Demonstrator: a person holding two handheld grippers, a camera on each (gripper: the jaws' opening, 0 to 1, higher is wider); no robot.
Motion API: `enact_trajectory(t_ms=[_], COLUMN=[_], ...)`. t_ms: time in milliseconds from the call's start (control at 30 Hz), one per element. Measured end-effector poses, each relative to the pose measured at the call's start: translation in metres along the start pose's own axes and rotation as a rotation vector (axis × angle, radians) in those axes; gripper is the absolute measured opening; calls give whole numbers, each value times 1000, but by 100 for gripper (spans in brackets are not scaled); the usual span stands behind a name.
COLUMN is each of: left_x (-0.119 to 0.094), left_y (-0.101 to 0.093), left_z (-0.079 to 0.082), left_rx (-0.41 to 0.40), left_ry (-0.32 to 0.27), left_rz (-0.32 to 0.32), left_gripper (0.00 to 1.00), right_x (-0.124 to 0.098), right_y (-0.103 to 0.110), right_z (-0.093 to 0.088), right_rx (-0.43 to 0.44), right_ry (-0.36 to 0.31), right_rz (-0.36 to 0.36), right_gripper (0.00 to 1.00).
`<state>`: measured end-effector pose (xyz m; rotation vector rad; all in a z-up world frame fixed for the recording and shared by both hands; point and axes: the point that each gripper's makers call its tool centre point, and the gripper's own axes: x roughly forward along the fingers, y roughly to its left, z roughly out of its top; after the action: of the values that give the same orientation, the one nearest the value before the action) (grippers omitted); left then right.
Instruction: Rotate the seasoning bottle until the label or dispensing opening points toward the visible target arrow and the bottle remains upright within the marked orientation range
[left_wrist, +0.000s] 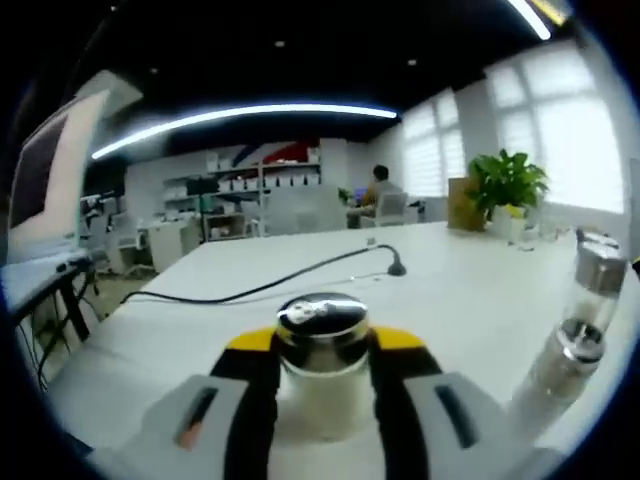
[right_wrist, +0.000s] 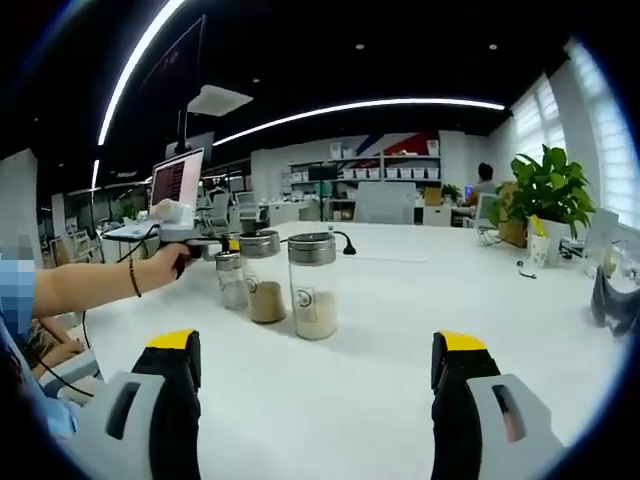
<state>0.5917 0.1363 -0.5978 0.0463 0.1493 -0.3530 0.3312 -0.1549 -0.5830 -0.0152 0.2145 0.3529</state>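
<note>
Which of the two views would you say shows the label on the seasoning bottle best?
The right gripper view: the front seasoning bottle stands upright on the white table, its label facing the camera. In the left gripper view a bottle sits between that gripper's jaws, showing mainly its metal cap; no label is readable.

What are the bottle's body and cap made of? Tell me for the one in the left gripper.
Bottle body: probably clear glass, maybe plastic; pale contents show through. Cap: likely polished metal; silvery, mirrors the lights. Left gripper clamps it.
</note>
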Motion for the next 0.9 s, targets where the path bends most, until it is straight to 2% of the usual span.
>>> enact_trajectory(t_ms=[400,533,667,900], left_x=[-39,-48,-54,-65], left_y=[-28,-37,-45,-54], left_z=[-7,-12,-13,-20], left_rx=[-5,-43,0,-6], left_ry=[2,27,23,24], left_rz=[-123,-166,-170,-187], left_gripper=[36,36,36,36], right_x=[-1,-2,-3,-4], right_y=[-1,-2,-2,-4], right_z=[-4,-5,-6,-7], right_rx=[9,5,-2,5], right_ry=[26,29,37,44], right_rz=[-5,-9,-16,-22], right_gripper=[99,99,99,99])
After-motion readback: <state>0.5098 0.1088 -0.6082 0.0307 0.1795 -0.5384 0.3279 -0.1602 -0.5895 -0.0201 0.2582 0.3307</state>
